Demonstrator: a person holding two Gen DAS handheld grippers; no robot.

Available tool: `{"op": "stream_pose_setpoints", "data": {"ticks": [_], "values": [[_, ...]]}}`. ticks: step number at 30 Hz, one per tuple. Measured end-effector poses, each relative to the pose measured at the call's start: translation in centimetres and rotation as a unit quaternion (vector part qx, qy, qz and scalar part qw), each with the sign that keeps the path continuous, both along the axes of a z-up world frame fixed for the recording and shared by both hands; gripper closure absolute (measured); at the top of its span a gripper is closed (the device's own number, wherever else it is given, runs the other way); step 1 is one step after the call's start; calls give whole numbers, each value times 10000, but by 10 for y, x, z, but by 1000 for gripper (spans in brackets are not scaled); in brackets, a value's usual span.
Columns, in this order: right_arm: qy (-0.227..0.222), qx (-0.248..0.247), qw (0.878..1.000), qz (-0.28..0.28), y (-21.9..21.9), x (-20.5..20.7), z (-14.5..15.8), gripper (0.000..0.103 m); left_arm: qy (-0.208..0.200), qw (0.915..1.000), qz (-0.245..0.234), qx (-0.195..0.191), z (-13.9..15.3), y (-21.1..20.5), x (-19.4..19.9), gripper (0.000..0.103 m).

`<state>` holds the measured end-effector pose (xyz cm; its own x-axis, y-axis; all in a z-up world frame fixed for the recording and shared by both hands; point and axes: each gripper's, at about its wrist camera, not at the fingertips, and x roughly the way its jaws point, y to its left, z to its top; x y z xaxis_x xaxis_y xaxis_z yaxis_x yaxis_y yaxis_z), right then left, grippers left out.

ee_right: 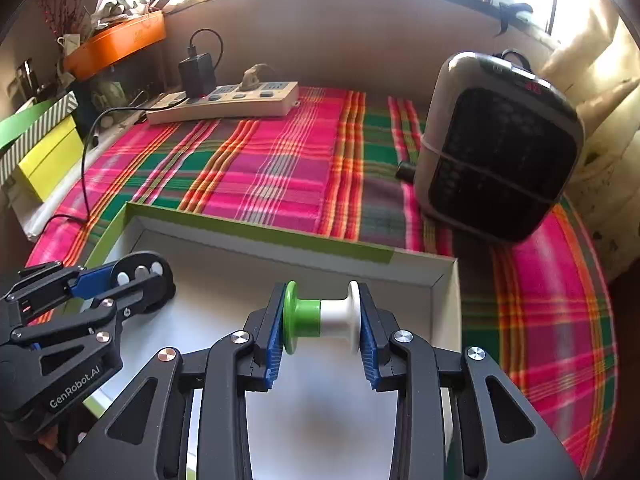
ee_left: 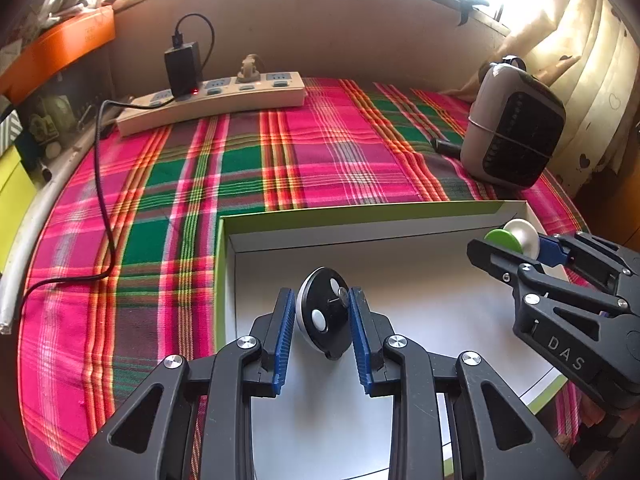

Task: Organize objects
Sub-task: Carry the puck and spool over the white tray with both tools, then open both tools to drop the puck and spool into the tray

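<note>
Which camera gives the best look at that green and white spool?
The right wrist view: the green and white spool sits centred, side-on, clamped end to end in the right gripper jaws. The left wrist view shows it only small, near the edge, partly hidden by those jaws.

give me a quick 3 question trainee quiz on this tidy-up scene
1. What does the left gripper hold?
2. True or false: the green and white spool lies loose on the plaid cloth.
3. Which sits nearest the heater: A) power strip B) white box C) orange tray?

Key: 1. A black disc with white spots. 2. False; the right gripper clamps it. 3. B.
</note>
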<state>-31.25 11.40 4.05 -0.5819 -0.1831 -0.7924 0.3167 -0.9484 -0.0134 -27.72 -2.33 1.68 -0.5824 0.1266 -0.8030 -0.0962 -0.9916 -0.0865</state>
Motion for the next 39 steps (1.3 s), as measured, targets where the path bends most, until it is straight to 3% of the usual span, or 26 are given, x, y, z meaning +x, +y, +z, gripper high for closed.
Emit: {"op": "stream_pose_setpoints", "data": {"ticks": [14, 34, 39], "values": [[-261, 170, 9995, -10, -6, -12, -9, 69, -10, 10000, -19, -64, 0, 1, -5, 78], [-299, 261, 9992, -56, -6, -16, -14, 69, -65, 10000, -13, -63, -2, 1, -5, 74], [-316, 214, 9992, -69, -6, -17, -14, 59, -74, 10000, 3, -13, -2, 1, -6, 69]]}}
